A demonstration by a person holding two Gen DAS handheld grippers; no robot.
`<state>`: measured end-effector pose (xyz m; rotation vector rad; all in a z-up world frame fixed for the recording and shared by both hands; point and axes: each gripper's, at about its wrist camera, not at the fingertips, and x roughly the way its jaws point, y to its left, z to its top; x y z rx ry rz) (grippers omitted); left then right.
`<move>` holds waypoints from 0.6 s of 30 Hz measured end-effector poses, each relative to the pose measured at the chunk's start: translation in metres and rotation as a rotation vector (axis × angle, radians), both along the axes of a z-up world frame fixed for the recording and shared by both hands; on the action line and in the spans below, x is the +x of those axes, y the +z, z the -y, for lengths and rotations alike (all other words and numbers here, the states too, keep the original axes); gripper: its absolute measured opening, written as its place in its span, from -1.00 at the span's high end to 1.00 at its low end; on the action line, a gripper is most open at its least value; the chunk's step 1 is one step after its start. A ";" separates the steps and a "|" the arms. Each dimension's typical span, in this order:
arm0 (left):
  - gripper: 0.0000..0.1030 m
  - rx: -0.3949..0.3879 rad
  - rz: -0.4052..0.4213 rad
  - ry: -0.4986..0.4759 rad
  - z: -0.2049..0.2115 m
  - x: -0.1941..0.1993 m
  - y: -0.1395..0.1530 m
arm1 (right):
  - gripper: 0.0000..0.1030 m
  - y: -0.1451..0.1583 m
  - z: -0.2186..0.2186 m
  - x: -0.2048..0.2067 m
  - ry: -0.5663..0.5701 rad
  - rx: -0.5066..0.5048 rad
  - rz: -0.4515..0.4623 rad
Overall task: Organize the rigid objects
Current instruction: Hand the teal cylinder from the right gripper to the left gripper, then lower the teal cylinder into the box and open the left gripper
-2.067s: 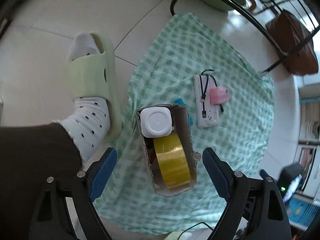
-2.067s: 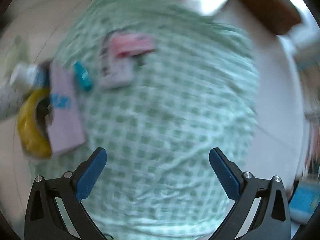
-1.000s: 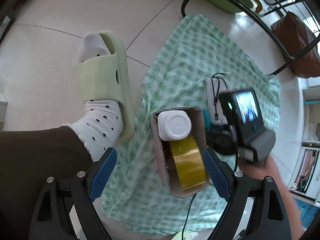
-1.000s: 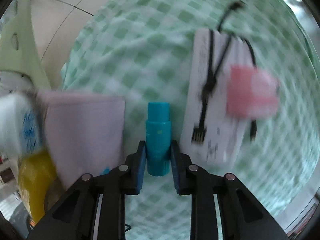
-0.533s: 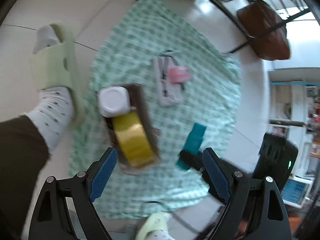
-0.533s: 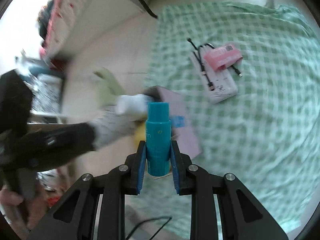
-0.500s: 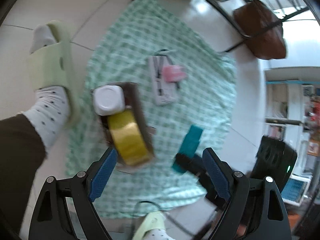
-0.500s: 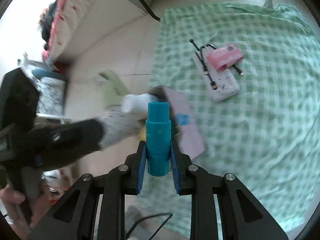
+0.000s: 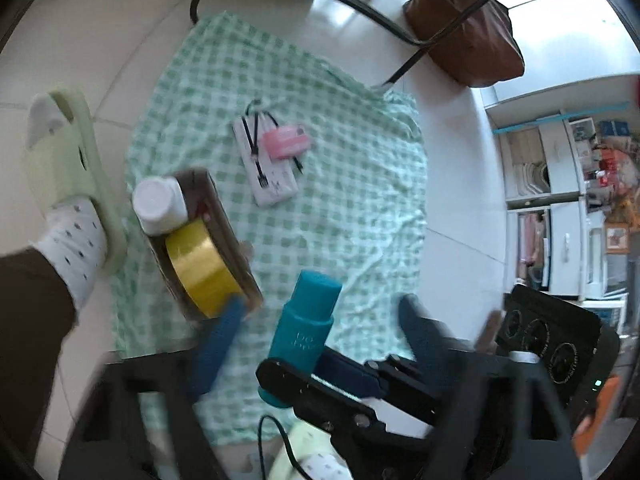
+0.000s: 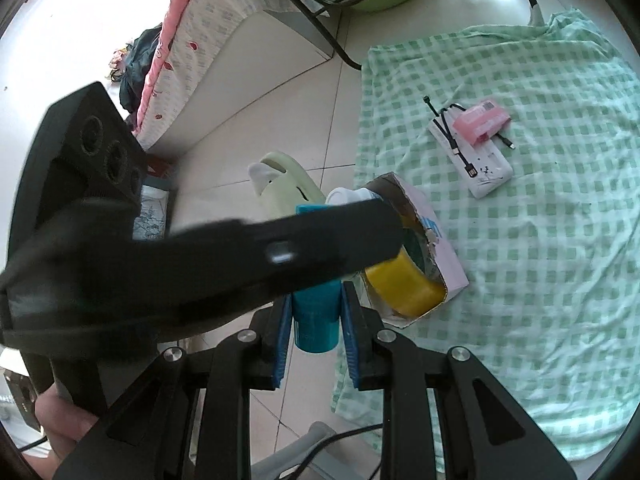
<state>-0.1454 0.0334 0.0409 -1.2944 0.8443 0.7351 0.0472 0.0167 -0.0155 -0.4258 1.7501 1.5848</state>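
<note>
My right gripper (image 10: pixel 314 316) is shut on a teal bottle (image 10: pixel 316 326), held above the cloth; the bottle also shows in the left wrist view (image 9: pixel 306 330). My left gripper (image 9: pixel 316 334) is open, its fingers blurred, either side of the teal bottle; its arm crosses the right wrist view. A cardboard box (image 9: pixel 218 216) on the green checked cloth (image 9: pixel 360 184) holds a white bottle (image 9: pixel 158 204) and a yellow tape roll (image 9: pixel 202 270). A white power bank (image 9: pixel 268 172) with a black cable and a pink packet (image 9: pixel 286 142) lies further back.
A foot in a green slipper (image 9: pixel 60 168) stands at the cloth's left edge. Black chair legs and a brown bag (image 9: pixel 464 24) are beyond the cloth. A mattress edge (image 10: pixel 180 44) lies at the left in the right wrist view.
The right gripper closed on the teal bottle, lifted it off the cloth and brought it toward the box. The left gripper has come in around the bottle, moving fast and blurred.
</note>
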 end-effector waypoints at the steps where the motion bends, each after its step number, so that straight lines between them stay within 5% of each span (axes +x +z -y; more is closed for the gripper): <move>1: 0.59 0.030 -0.037 -0.005 0.001 -0.001 0.002 | 0.48 0.000 0.000 0.000 -0.003 -0.002 0.013; 8: 0.60 0.089 -0.008 0.048 0.006 -0.018 0.005 | 0.35 -0.002 -0.002 -0.009 0.044 -0.012 0.126; 12: 0.60 0.100 -0.014 0.157 0.003 -0.044 0.012 | 0.31 -0.029 0.004 -0.028 0.202 -0.123 0.481; 14: 0.60 0.112 -0.050 0.183 0.004 -0.047 0.013 | 0.14 -0.043 0.010 -0.030 0.246 -0.165 0.677; 15: 0.60 0.123 -0.073 0.194 0.004 -0.050 0.014 | -0.14 -0.051 0.013 -0.027 0.247 -0.196 0.779; 16: 0.60 0.129 -0.081 0.204 0.005 -0.051 0.015 | -0.37 -0.054 0.014 -0.023 0.238 -0.214 0.821; 18: 0.60 0.128 -0.074 0.216 0.006 -0.049 0.015 | -0.52 -0.060 0.016 -0.009 0.186 -0.242 0.844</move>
